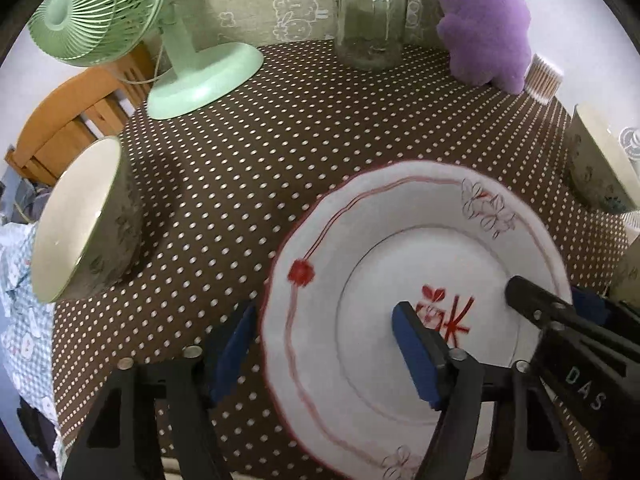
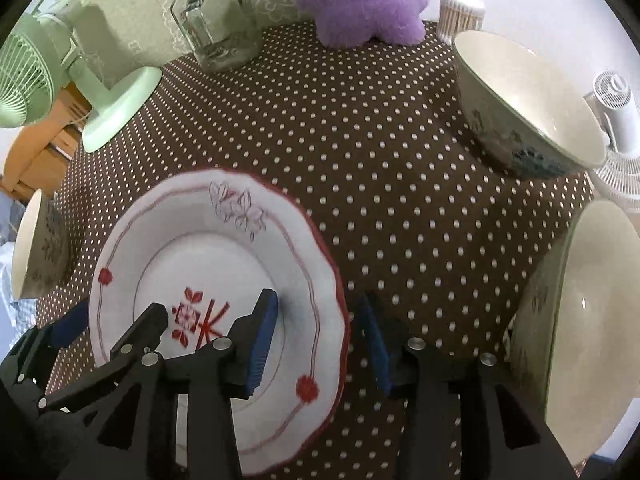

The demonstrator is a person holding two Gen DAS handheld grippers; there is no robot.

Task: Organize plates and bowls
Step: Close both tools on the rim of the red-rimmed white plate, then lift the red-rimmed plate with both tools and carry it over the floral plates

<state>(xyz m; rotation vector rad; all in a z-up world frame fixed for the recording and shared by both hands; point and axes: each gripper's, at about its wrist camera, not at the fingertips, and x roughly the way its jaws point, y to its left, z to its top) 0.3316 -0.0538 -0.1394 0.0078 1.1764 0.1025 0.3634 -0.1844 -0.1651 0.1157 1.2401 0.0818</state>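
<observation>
A white scalloped plate [image 1: 360, 240] with red trim and a red flower mark lies flat on the dotted brown tablecloth. My left gripper [image 1: 324, 356] stands open astride the plate's left rim, one blue pad outside it and one over the well. My right gripper [image 2: 318, 344] is open astride the plate's [image 2: 208, 240] right rim; neither pad presses on it. Each gripper shows in the other's view: the right gripper [image 1: 552, 300] and the left gripper [image 2: 116, 316]. A cream bowl [image 1: 80, 220] sits left of the plate. Two more bowls, one [image 2: 528, 100] far right and one [image 2: 580, 340] near right, stand to the right.
At the back stand a green desk fan [image 1: 188, 80], a glass jar [image 1: 370, 20], a purple plush [image 1: 484, 28] and a tub of cotton swabs [image 2: 460, 12]. A white fan [image 2: 616, 100] is off the right edge. A wooden chair [image 1: 60, 120] and patterned cloth lie past the left edge.
</observation>
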